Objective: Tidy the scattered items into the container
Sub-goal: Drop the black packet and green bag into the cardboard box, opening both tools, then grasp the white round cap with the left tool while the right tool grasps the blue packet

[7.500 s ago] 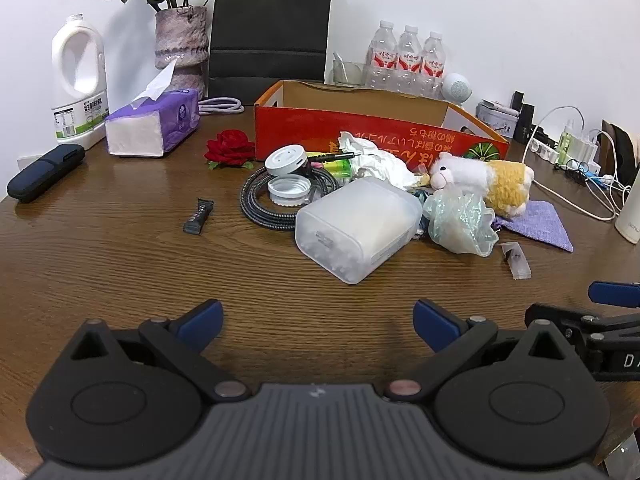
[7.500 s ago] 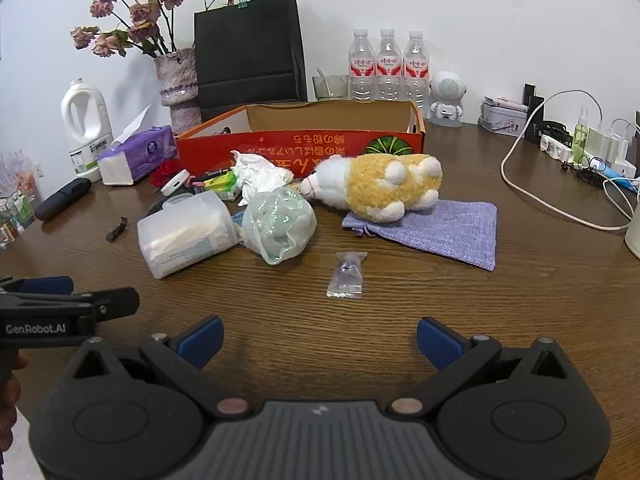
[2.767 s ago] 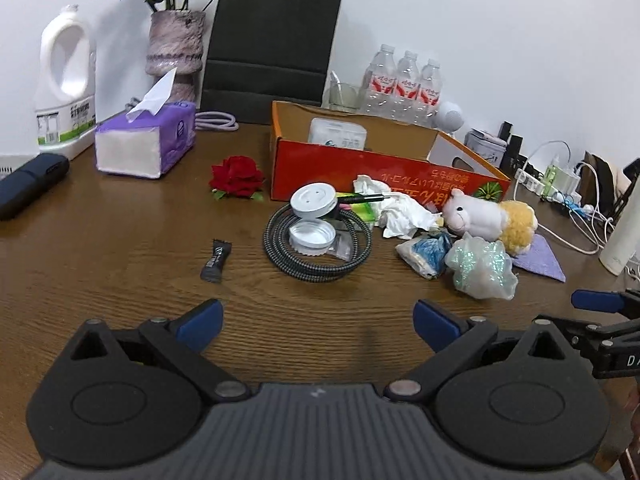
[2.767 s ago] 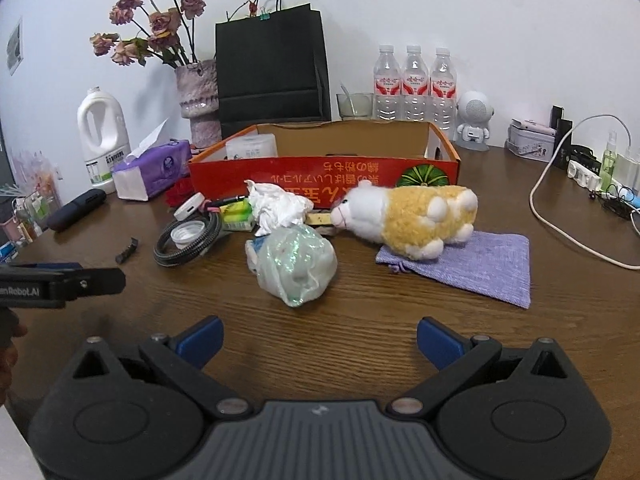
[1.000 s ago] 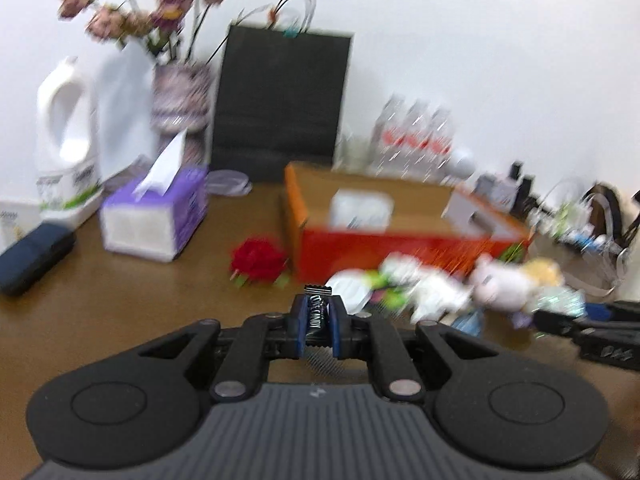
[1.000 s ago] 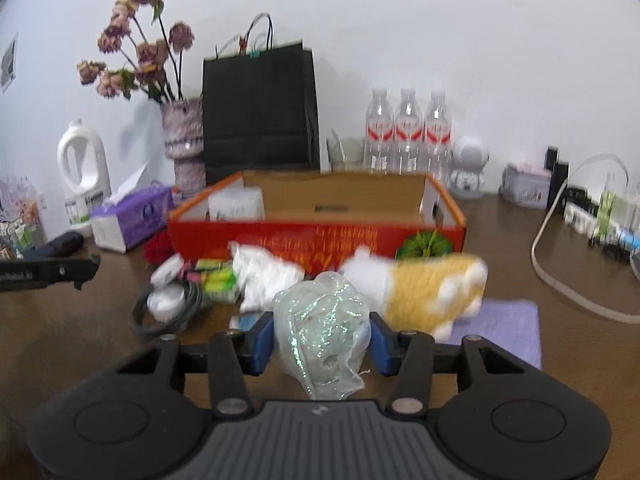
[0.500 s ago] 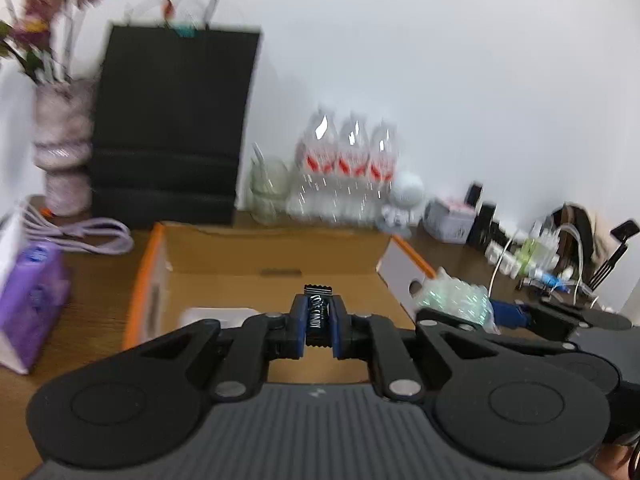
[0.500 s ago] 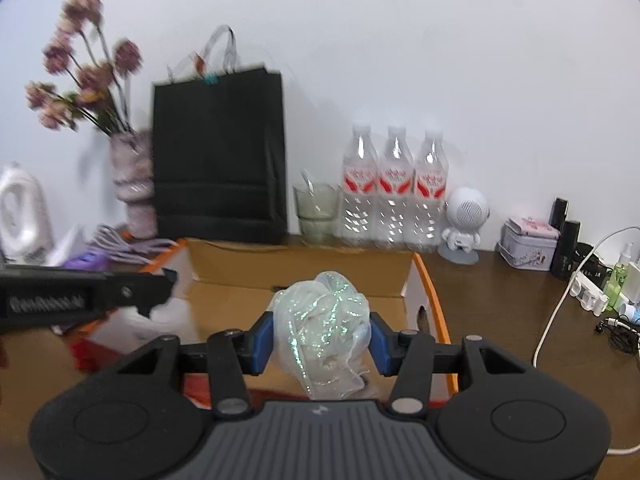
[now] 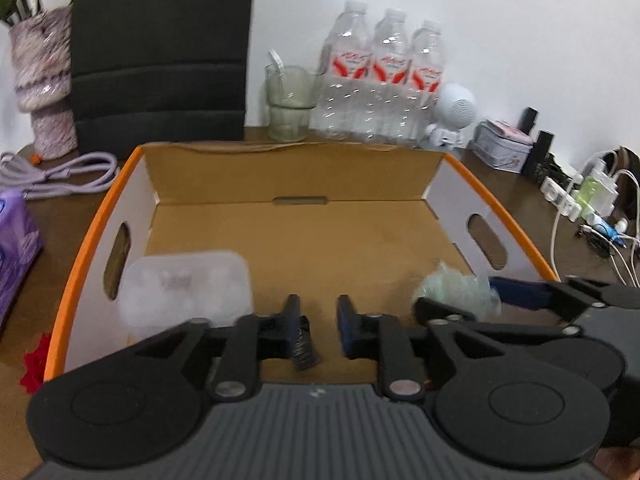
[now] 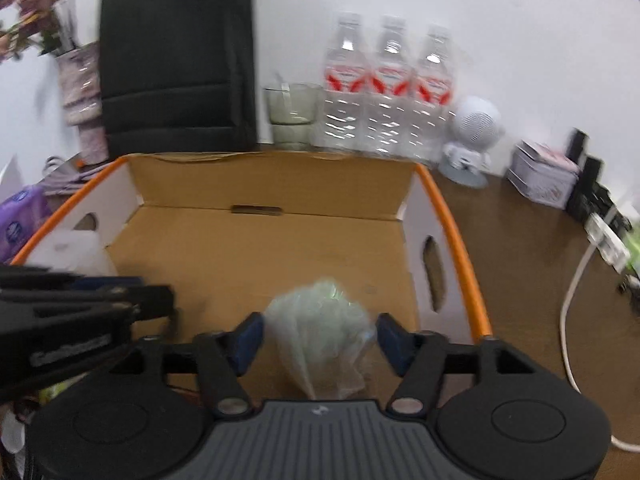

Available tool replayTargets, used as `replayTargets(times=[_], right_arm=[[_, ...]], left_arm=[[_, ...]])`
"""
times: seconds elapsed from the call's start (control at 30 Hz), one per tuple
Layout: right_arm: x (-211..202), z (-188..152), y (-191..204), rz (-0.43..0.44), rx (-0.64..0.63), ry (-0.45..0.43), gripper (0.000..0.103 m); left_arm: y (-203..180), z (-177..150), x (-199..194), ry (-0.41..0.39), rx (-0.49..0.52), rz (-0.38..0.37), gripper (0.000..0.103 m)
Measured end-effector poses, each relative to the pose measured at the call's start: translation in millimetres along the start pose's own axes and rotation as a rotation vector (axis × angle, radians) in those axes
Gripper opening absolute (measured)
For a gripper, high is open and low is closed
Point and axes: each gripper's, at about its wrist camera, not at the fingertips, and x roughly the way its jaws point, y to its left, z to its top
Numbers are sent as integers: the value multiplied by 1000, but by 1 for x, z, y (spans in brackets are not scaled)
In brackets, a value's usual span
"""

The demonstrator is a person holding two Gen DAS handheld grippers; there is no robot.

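Cardboard box with orange rims fills both views, both grippers above its near edge. Inside at its left lies a blurred translucent white case, its near end hidden behind the left gripper. That gripper's jaws have just been opening; a small dark packet hangs by the left pad, contact unclear. Farther right, the right gripper has jaws just opened too, with a crumpled iridescent bag loose between them, its bottom cut off by the gripper body.
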Motion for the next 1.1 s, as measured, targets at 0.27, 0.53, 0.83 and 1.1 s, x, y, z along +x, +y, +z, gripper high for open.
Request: replayTargets(times=[0.27, 0.53, 0.83, 1.1], right_arm=[[-26, -4, -32, 113, 103, -54, 103], [-65, -14, -39, 163, 124, -130, 103], [-147, -85, -41, 147, 28, -229, 103], [-162, -164, -25, 64, 4, -175, 103]], left_arm=[[21, 2, -26, -30, -59, -70, 103], [19, -6, -61, -49, -96, -156, 103], [43, -71, -144, -163, -16, -169, 103], [69, -148, -165, -150, 8, -7, 103]])
